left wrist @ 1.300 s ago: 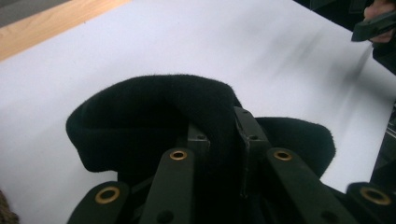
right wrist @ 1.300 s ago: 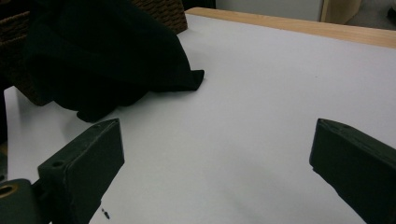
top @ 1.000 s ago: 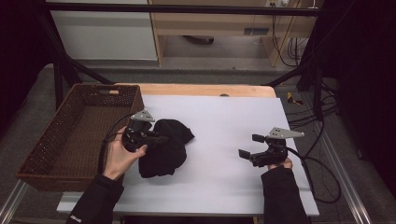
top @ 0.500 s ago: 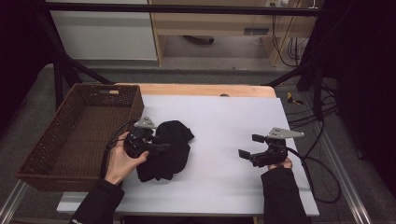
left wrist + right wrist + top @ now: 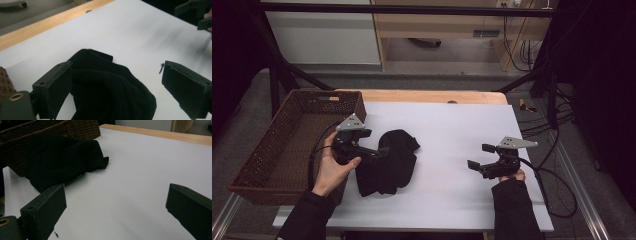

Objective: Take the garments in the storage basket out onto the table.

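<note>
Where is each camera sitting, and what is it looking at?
High view: above the person's side of the table, looking forward and down; shows both forearms, left tool, right tool, black cloth, wicker basket.
Left gripper view: rides the left tool, open jaws either side of the cloth; the other tool shows top right.
Right gripper view: rides the right tool, facing cloth and basket.
All three share the cloth.
</note>
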A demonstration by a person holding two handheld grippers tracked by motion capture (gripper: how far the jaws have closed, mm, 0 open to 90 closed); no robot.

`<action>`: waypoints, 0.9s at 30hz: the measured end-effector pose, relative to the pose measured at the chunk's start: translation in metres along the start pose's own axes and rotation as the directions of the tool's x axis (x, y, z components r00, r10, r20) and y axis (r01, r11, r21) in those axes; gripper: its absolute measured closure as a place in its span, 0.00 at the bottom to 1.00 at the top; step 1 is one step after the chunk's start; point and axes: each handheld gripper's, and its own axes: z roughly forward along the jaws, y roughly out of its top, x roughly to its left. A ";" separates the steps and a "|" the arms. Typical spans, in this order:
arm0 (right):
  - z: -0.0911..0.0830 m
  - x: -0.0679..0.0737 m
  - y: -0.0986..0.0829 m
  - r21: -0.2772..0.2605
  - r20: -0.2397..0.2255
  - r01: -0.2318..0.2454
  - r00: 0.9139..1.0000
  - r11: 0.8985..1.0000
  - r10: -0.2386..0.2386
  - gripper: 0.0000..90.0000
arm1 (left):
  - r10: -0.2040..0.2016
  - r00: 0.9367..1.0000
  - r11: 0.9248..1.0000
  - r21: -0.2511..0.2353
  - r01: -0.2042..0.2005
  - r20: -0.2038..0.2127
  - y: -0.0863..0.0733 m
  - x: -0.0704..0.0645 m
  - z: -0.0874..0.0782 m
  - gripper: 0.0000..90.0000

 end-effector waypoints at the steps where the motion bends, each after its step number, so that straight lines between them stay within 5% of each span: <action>1: 0.000 0.000 0.000 0.000 0.000 -0.001 1.000 1.000 0.001 0.04 | -0.004 1.000 1.000 -0.010 0.004 -0.007 0.001 0.001 -0.003 0.09; 9: 0.000 0.000 0.000 0.002 -0.002 0.000 1.000 1.000 0.000 0.04 | -0.019 0.999 0.998 -0.062 0.016 -0.048 -0.005 0.015 -0.023 0.06; 17: 0.000 0.000 0.000 0.003 -0.001 -0.001 1.000 1.000 0.001 0.04 | -0.047 0.994 0.994 -0.100 0.037 -0.096 -0.028 0.035 -0.034 0.06; 27: 0.001 0.000 -0.001 0.008 -0.004 -0.002 1.000 1.000 0.002 0.04 | -0.085 0.987 0.994 -0.086 0.073 -0.136 -0.054 0.052 -0.036 0.06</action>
